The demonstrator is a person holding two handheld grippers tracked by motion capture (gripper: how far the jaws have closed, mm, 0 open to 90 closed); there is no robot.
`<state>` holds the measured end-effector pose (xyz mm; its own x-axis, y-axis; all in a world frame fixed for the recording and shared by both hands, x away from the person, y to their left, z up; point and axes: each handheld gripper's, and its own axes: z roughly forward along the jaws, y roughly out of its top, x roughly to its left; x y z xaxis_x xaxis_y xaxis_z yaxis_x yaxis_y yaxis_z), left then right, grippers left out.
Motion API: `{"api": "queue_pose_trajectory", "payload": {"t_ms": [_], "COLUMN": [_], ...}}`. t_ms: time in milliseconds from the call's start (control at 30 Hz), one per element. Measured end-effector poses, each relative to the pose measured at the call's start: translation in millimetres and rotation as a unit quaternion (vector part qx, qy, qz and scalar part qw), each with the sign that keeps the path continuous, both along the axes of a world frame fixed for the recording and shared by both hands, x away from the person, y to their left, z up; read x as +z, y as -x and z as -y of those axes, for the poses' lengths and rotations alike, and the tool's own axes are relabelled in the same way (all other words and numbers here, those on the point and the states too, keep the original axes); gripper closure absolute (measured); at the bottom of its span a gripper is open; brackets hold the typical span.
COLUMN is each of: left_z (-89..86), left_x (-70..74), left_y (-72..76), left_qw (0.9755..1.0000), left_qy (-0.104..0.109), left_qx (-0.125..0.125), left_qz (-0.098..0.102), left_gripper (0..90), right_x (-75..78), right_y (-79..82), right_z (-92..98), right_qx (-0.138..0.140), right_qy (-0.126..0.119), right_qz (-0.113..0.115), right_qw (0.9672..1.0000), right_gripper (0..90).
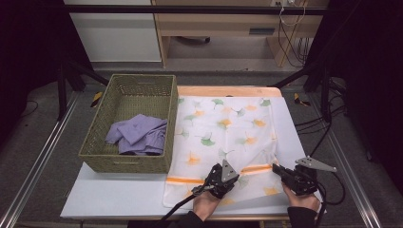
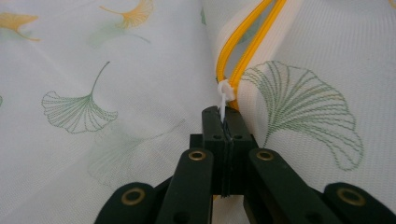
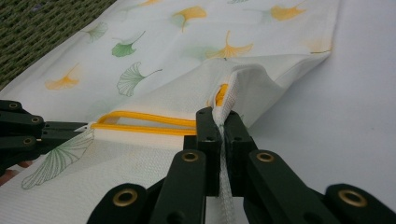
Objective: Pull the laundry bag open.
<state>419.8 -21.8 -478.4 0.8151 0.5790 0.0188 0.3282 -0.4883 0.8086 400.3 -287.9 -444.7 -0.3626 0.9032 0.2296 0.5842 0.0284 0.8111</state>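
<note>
My left gripper (image 2: 224, 122) has its fingers clamped on the small white zipper pull (image 2: 224, 95) of the white leaf-print mesh laundry bag (image 1: 223, 137), low in the frame. The orange zipper (image 1: 256, 168) runs rightward to my right gripper (image 3: 223, 126), clamped on the bag's edge.

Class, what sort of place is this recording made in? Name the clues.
Probably a lab or workshop set up for recording: a white table inside a metal frame, loose cables by wooden furniture behind, and a wicker basket of laundry.
</note>
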Motion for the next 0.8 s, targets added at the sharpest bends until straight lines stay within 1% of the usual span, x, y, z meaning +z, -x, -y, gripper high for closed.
{"api": "queue_pose_trajectory", "payload": {"t_ms": [133,333,433,500,567,633,733,800], "left_z": [-4.9,-14.3,-19.6,-25.2,-26.8,-30.5,-32.6,-33.7], "left_x": [-1.3,-2.6,-1.5,-0.8,-0.6,-0.4,-0.3,-0.1], "left_y": [0.7,1.4,1.8,1.7,1.8,1.5,2.1,3.6], "left_qw": [1.0,0.9999,0.9999,0.9999,0.9998,0.9999,0.9999,0.9998], "left_qy": [-0.006,-0.009,-0.011,-0.013,-0.015,-0.011,-0.011,-0.016], "left_qx": [0.001,0.005,0.007,0.01,0.011,0.012,0.011,0.011], "left_qz": [0.002,0.001,0.004,0.003,0.005,0.001,0.002,0.007], "left_gripper": [89.1,89.0,89.1,89.1,89.0,89.0,89.0,89.0], "right_x": [-0.4,-0.8,-1.4,-2.4,-2.4,-2.7,-3.0,-3.3], "right_y": [0.4,0.2,-0.1,-0.7,-0.6,-0.9,-1.0,-1.3], "right_z": [0.9,0.9,0.4,0.1,-0.2,0.6,0.3,0.1], "right_qx": [-0.002,-0.005,-0.005,-0.005,-0.006,-0.005,-0.004,-0.005], "right_qy": [-0.003,0.003,0.001,0.005,0.006,0.005,0.003,0.006], "right_qz": [0.0,0.001,-0.002,-0.004,-0.005,-0.004,-0.005,-0.004], "right_qw": [1.0,1.0,1.0,1.0,1.0,1.0,1.0,1.0], "right_gripper": [87.9,87.9,87.9,87.9,87.9,87.9,87.9,87.9]}}
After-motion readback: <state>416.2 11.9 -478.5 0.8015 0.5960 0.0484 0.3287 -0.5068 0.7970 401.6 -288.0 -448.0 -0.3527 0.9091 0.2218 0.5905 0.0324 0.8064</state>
